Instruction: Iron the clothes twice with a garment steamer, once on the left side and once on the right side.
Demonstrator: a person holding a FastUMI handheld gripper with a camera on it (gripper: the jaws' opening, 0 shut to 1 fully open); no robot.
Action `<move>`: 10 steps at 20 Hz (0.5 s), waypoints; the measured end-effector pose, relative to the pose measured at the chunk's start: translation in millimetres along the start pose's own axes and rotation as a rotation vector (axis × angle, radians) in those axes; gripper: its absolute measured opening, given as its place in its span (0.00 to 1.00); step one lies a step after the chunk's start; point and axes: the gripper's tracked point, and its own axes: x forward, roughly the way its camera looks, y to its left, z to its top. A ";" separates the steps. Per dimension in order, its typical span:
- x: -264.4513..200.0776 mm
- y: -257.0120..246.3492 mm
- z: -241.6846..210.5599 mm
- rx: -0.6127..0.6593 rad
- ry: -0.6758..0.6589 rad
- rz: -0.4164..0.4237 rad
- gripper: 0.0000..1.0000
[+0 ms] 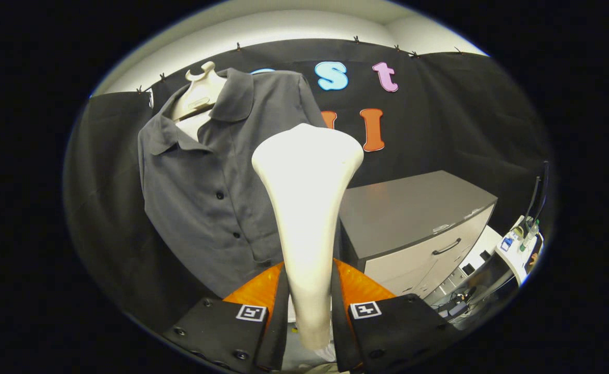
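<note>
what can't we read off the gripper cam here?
- Gripper view: the steamer faces away, so its soleplate is hidden; whether it touches the shirt cannot be told.
- The shirt's middle strip is covered by the steamer; its hem drops behind the fingers.
- The gripper clamps the handle.
- Items beside the cabinet: too small, distorted.

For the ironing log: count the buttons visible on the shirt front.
3 buttons on the grey shirt, all on its placket: upper, middle, lowest beside the white steamer, which the gripper holds. The steamer may hide others.
</note>
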 end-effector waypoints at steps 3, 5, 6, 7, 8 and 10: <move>-1.1 -8.9 14.4 -0.007 -0.022 -0.004 0.45; -0.1 -11.9 22.2 -0.013 -0.033 0.000 0.45; 1.0 -13.6 26.1 -0.014 -0.037 0.001 0.45; 2.0 -15.6 29.4 -0.015 -0.041 0.002 0.45; 2.9 -17.7 32.9 -0.017 -0.042 0.004 0.45; 4.8 -20.6 36.4 -0.020 -0.042 0.007 0.45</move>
